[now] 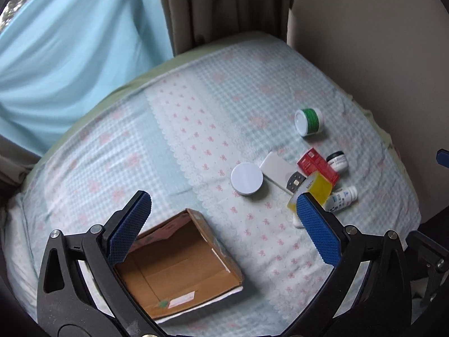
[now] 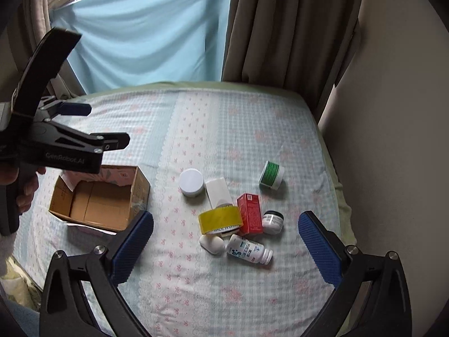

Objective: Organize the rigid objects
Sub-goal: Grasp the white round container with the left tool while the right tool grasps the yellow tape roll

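Observation:
An open cardboard box (image 1: pixel 179 264) (image 2: pixel 103 196) lies on the bed, its inside bare. To its right sits a cluster: a white round tin (image 1: pixel 247 179) (image 2: pixel 191 182), a flat white card (image 2: pixel 218 192), a yellow tape roll (image 2: pixel 220 219) (image 1: pixel 318 188), a red box (image 2: pixel 249 214) (image 1: pixel 317 165), a small dark-lidded jar (image 2: pixel 272 221), a white bottle (image 2: pixel 249 250) lying down, a white oval piece (image 2: pixel 212 243) and a green-banded jar (image 2: pixel 270 174) (image 1: pixel 308 121). My left gripper (image 1: pixel 221 213) hangs open above the box's right side. My right gripper (image 2: pixel 226 234) stands open above the cluster.
The bed is covered by a pale checked sheet (image 1: pixel 196 129) with pink bows. A blue curtain (image 2: pixel 140 33) and brown drapes (image 2: pixel 286 28) hang behind it, and a beige wall (image 2: pixel 393 140) runs along the right side. A person's hand (image 2: pixel 25 188) holds the left gripper's handle.

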`<state>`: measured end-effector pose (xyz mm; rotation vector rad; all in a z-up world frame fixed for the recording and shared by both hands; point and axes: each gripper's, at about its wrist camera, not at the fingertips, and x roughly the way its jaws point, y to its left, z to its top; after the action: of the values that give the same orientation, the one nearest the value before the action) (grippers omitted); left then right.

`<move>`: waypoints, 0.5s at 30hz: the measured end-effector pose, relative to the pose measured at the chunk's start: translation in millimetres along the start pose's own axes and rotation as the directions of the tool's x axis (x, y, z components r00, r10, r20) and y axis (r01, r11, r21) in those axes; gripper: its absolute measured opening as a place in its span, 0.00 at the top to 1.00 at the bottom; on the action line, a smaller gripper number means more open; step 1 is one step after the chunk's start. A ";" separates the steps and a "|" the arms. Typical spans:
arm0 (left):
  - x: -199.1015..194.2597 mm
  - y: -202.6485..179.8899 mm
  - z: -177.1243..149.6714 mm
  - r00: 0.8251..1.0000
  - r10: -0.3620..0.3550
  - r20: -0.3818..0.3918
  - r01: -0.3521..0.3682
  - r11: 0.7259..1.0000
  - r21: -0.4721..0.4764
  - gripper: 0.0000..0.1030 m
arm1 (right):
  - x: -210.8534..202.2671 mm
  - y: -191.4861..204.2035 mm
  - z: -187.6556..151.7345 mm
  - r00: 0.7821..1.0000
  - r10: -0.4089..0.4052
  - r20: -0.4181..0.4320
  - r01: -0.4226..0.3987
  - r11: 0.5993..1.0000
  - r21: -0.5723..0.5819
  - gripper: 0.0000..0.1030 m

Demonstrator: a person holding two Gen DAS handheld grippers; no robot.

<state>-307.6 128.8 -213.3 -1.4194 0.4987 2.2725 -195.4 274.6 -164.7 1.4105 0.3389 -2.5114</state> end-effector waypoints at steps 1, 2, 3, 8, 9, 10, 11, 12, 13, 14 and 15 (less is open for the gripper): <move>18.0 -1.9 4.2 1.000 0.000 -0.025 0.001 1.000 0.023 0.00 | 12.2 -0.6 0.2 1.000 0.000 -0.027 0.000 1.000 -0.004 0.00; 35.0 -4.3 7.8 0.999 -0.002 -0.046 0.004 0.999 0.046 0.00 | 25.4 -1.2 0.7 0.999 0.001 -0.054 -0.001 1.000 -0.008 0.00; 50.4 -7.1 10.5 0.998 -0.008 -0.067 0.012 0.998 0.068 0.00 | 37.4 -0.8 0.4 0.997 0.000 -0.080 -0.001 1.000 -0.013 0.00; 123.7 -22.2 19.1 0.984 -0.028 -0.175 0.056 0.986 0.158 0.00 | 95.3 -4.2 -4.6 0.976 -0.009 -0.217 0.002 0.999 -0.036 0.00; 138.0 -26.0 19.0 0.979 -0.030 -0.202 0.066 0.983 0.174 0.00 | 106.9 -4.3 -6.2 0.971 -0.019 -0.239 0.008 0.999 -0.045 0.00; 151.8 -29.5 19.1 0.974 -0.028 -0.224 0.071 0.979 0.188 0.00 | 117.9 -4.2 -7.0 0.965 -0.027 -0.261 0.012 0.998 -0.058 0.00; 164.4 -32.7 18.3 0.970 -0.027 -0.243 0.078 0.976 0.202 0.00 | 128.6 -2.9 -8.3 0.959 -0.038 -0.282 0.018 0.997 -0.074 0.00; 176.5 -36.0 16.8 0.965 -0.025 -0.261 0.083 0.973 0.214 0.00 | 138.3 -1.4 -9.7 0.953 -0.048 -0.300 0.022 0.996 -0.091 0.00; 187.1 -38.7 15.1 0.961 -0.023 -0.276 0.087 0.971 0.225 0.00 | 149.0 0.3 -11.4 0.946 -0.056 -0.318 0.024 0.994 -0.105 0.00; 197.9 -41.0 13.1 0.957 -0.020 -0.290 0.091 0.968 0.234 0.00 | 160.0 1.9 -12.8 0.940 -0.063 -0.335 0.025 0.993 -0.119 0.00; 207.6 -43.1 11.0 0.953 -0.017 -0.303 0.094 0.965 0.243 0.00 | 170.4 3.9 -14.0 0.933 -0.068 -0.353 0.024 0.991 -0.129 0.00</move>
<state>-375.7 203.1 -400.1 -1.6242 0.8026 1.8748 -268.9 259.2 -318.3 1.8241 0.5887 -2.2132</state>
